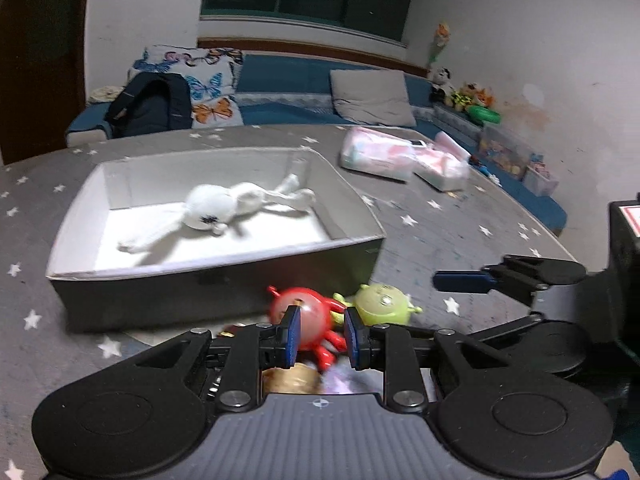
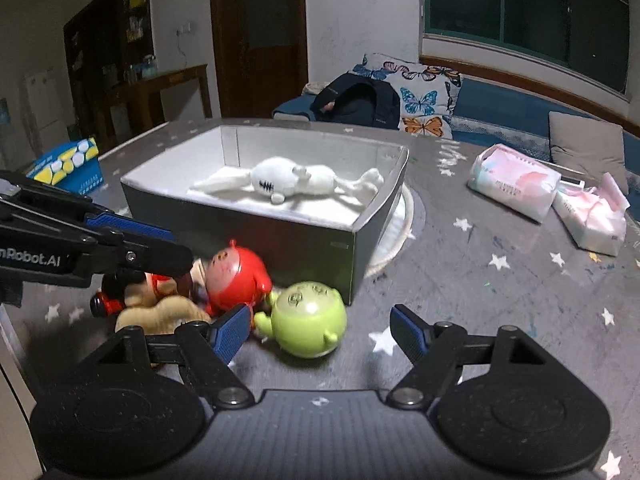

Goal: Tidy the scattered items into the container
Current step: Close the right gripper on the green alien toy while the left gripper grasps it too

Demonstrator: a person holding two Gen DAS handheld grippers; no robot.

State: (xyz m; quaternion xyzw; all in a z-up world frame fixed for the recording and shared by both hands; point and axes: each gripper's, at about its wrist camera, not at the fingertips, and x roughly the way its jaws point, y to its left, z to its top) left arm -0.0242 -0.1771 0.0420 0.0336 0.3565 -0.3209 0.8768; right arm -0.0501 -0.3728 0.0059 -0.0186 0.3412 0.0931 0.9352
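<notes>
Left wrist view showed the container (image 1: pixel 216 240), a grey box with a white lining, sitting on the star-patterned counter (image 1: pixel 460 236) with a white plush rabbit (image 1: pixel 236 208) already lying inside it. Just in front of the box's near wall lay the remaining clutter. The left tongs (image 1: pixel 319 338) straddled the red round toy (image 1: pixel 308 320), one blue pad on each side of its body; the pads looked close against it, but I could not tell whether they had truly clamped or only bracketed it. A tan plush (image 2: pixel 160 312) and a small dark-and-red toy (image 2: pixel 106 300) lay left of the red one, partly hidden beneath the left tool.

To the right of the red toy, touching or nearly touching it, the green alien toy (image 2: pixel 308 320) lay tipped on its side, still in front of the box's near corner. The right tongs (image 2: pixel 320 332) hung spread wide, the left finger beside the green toy and the right finger well clear, gripping nothing. Further right of the box, two packs of tissues (image 2: pixel 516 188) rested on the counter.

By my reckoning the pickup of the red toy was in hand. The next move would call for a firm squeeze, a lift above the box's near wall, then a release over the lining beside the rabbit.
</notes>
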